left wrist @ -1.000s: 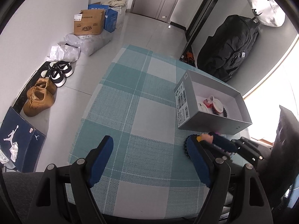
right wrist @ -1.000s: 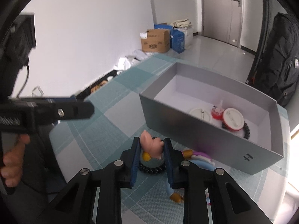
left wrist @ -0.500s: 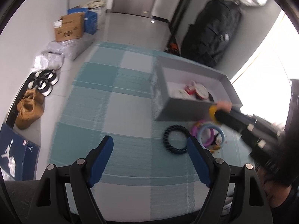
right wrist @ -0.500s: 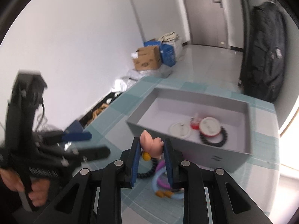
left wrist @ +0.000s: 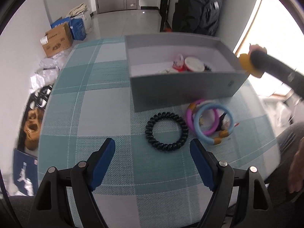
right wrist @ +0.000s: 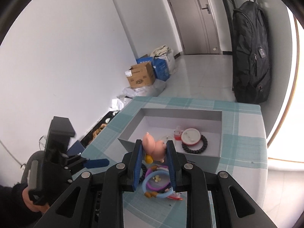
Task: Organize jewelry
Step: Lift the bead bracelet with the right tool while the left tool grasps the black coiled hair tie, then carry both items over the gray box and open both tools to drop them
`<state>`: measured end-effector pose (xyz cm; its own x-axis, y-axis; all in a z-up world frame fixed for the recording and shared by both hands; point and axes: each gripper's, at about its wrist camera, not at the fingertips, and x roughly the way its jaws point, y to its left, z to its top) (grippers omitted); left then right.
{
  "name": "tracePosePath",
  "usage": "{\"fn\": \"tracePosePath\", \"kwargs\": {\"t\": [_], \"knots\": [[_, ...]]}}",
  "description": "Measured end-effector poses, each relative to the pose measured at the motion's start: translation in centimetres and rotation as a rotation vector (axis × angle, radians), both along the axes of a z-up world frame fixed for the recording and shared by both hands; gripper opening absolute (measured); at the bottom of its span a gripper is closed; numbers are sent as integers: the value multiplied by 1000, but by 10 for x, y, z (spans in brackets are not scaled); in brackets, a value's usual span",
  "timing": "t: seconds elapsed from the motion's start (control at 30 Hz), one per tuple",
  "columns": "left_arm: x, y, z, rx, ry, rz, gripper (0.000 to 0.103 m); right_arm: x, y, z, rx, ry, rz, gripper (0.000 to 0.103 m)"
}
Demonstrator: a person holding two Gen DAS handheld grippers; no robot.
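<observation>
**A:** Two grippers, two different jobs. The right gripper (right wrist: 154, 153) has its pads pressed onto a pink pig-shaped charm (right wrist: 153, 148) with a yellow piece hanging under it, carried above the table near the grey box's front wall, presumably so it can clear that wall and go in.

**B:** And the left gripper (left wrist: 152, 158)?

**A:** Its fingers are spread wide with nothing between them. It hangs low over the checked teal tablecloth (left wrist: 91, 102), and the black spiral hair tie (left wrist: 166, 131) lies just ahead, at about 12 o'clock from the gap. I'd judge it is lined up there to take that piece next.

**B:** Where's everything else?

**A:** In the grey box (left wrist: 182, 91) there is a red-rimmed round tin (right wrist: 190, 137) with a black beaded bracelet (right wrist: 203, 146) curled around it, a small red-capped bottle (right wrist: 177, 134) touching the tin at its 9 o'clock, and something pale beside that which I can't identify. Outside, at 3 o'clock from the hair tie and touching it, a light blue bangle (left wrist: 214, 126) overlaps a purple bangle (left wrist: 190, 116), close to the front wall.

**B:** Why is the loose pile there?

**A:** Probably to keep each carry short. The box is open-topped, so items can be dropped in from above.

**B:** Any risks?

**A:** The charm is gripped by its body, so its hanging piece could catch the wall if carried too low.
</observation>
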<state>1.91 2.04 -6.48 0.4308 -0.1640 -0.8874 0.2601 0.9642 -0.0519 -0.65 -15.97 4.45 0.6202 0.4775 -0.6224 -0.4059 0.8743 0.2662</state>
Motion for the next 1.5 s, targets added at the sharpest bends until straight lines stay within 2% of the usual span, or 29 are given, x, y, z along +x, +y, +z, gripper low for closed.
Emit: {"fn": "tracePosePath", "kwargs": {"t": [0.17,0.5,0.67,0.77,0.87,0.9,1.0,1.23,1.5], "knots": [[-2,-9,-4,44,-2,-28,77,1,-8,0,15,8,-18,23],[7,-13,-7,81,-30,-41,77,-1,-17,1,36,11,-40,23],[8,-20,-7,123,-72,-106,77,1,-18,-2,37,20,-44,24],[9,-21,-7,86,-57,-142,63,3,-19,-1,40,21,-48,24],[8,-26,-5,93,-64,-188,53,3,-20,0,48,18,-51,24],[7,-28,-5,94,-66,-202,47,4,-20,0,48,18,-51,24],[5,-30,-4,96,-69,-219,43,4,-21,-2,46,25,-54,24],[9,-22,-4,36,-6,-183,39,6,-21,-4,57,43,-56,24],[1,-14,4,-6,10,-130,38,2,-14,-10,26,49,-49,24]]}}
